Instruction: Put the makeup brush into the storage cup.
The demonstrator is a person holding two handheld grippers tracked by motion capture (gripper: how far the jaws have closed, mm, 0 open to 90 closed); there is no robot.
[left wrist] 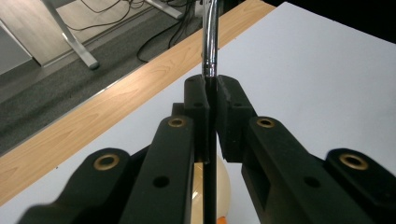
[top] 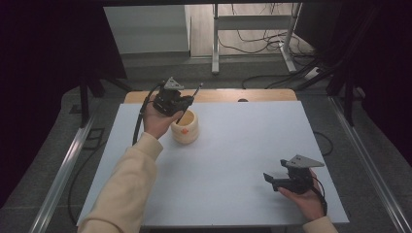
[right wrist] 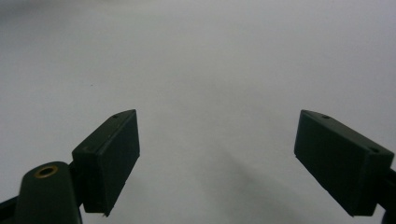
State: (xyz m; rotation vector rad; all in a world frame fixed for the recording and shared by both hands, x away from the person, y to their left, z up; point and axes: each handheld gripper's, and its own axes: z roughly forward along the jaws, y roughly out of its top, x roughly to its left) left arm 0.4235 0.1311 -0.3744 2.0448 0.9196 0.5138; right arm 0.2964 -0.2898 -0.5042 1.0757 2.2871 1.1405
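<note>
Count: two grippers, one cream holder, one long utensil with a metal shaft and a black lower part.

The left gripper (top: 187, 100) hangs over the holder (top: 185, 127) at about 11 o'clock on the white table (top: 243, 155). Its jaws are pressed together on the utensil (left wrist: 209, 42), which stands nearly upright between the pads (in the left gripper view the metal shaft rises above the jaws, the black part runs down toward the holder's mouth). An orange mark shows on the holder's front.

The right gripper (top: 270, 180) rests at 5 o'clock, near the table's front edge, jaws spread wide with nothing between them.

Nothing stands between the two grippers; the table's middle and right are bare. A wooden strip (top: 252, 95) runs along the far edge, just behind the holder.
</note>
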